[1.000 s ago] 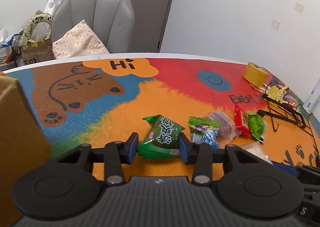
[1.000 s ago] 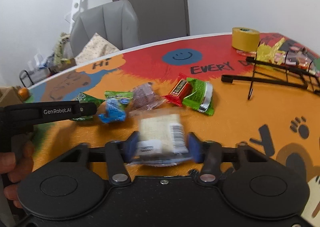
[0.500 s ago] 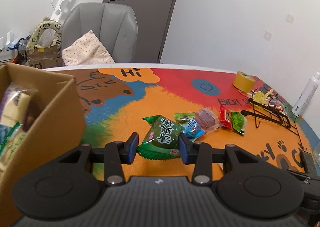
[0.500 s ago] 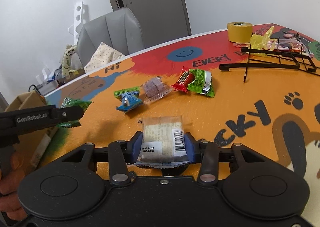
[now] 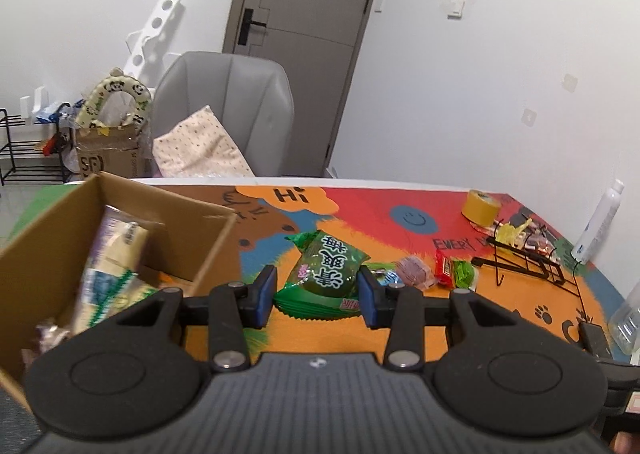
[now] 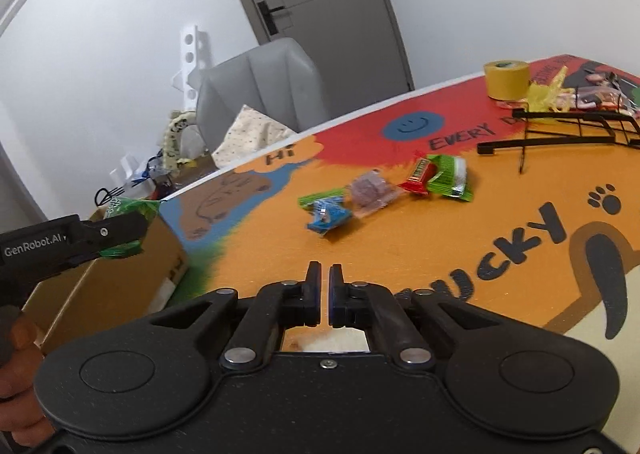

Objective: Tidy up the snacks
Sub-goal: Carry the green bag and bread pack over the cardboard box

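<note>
Gripping a green snack packet [image 5: 327, 268] with white Chinese characters, the left gripper [image 5: 318, 292] sits centre frame in its own view, just right of the open cardboard box [image 5: 208, 250] at lower left, which holds other wrapped snacks. Right gripper [image 6: 324, 294] is clenched w/ nothing between its jaws. Loose snacks — blue packet [image 6: 329, 214], red bar [image 6: 417, 175], green-and-silver packet [image 6: 450, 176] — lie mid-frame on the table mat [image 6: 400, 254], printed "Hi" and "EVERY". "GenRobot.AI" reads on the left tool, left edge of the right view.
</note>
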Demonstrator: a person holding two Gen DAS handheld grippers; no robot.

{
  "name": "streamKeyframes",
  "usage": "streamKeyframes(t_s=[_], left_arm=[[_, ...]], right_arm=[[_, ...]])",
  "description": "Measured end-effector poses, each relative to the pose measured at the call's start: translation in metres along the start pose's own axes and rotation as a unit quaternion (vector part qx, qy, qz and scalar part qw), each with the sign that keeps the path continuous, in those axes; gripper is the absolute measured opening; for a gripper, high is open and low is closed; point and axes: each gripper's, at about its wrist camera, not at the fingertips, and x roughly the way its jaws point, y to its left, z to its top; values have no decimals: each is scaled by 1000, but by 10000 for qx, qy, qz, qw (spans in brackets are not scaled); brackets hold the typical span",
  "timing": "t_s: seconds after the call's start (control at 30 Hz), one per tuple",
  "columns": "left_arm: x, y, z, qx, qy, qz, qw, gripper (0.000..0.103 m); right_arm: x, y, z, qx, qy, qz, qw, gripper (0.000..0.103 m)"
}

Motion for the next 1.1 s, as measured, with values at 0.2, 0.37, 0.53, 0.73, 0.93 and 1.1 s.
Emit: streamKeyframes(t_s=[0.2,0.37,0.53,0.73,0.93,1.1], left_arm=[[-14,9,-4,-21,-9,6,10000,41],[-22,17,-7,-70,-7,19,10000,41],[-34,25,-8,-76,-38,80,9999,41],[-52,43,-6,-93,-152,274,9995,41],[-59,70,-2,-270,-188,507,9982,41],[-63,85,2,-333,-202,644,9972,42]], right_arm=[[-8,10,-8,-200,129,-155,9996,53],[-21,19,-17,-680,40,-337,9971,84],[-8,19,-27,-835,343,-383,9952,93],[18,18,-45,-924,749,-687,9905,69],[14,28,-51,-1134,685,-623,9892,46],[12,34,-45,-1036,567,-576,9913,46]])
